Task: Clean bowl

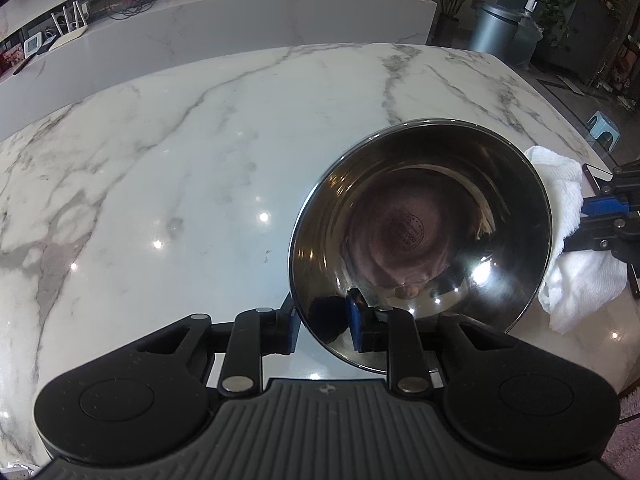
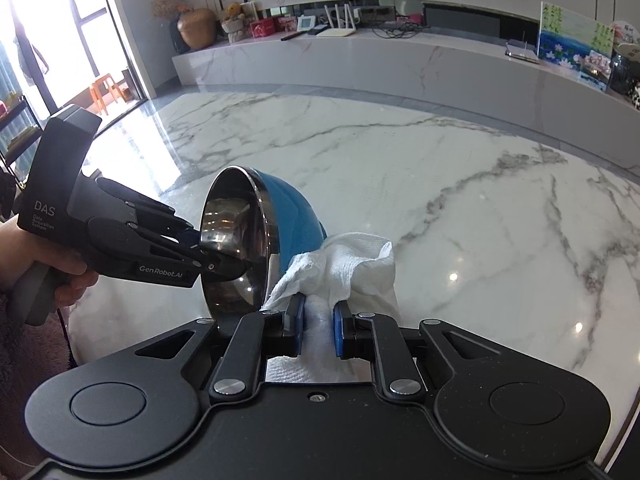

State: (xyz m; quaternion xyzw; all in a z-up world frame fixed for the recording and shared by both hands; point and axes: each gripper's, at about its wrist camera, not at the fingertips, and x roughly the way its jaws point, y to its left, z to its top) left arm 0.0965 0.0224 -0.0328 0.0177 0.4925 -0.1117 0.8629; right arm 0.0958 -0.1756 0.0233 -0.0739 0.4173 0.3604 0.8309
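1. Bowl (image 1: 420, 240) first: there is one, steel inside and blue outside (image 2: 296, 216), held tipped on its side above the marble table (image 1: 180, 180), not resting on it.
2. My left gripper (image 1: 324, 326) is nearly closed, pinching the bowl's rim, one blue pad inside and one outside the wall.
3. From the right wrist view, the bowl's open mouth faces left toward my left gripper (image 2: 212, 256) and its blue bottom points right, so its axis runs roughly level, left to right.
4. One white cloth (image 2: 340, 264) is bunched against the bowl's blue underside, touching it.
5. My right gripper (image 2: 318, 330) is partly closed, clamping that cloth between its two blue pads.
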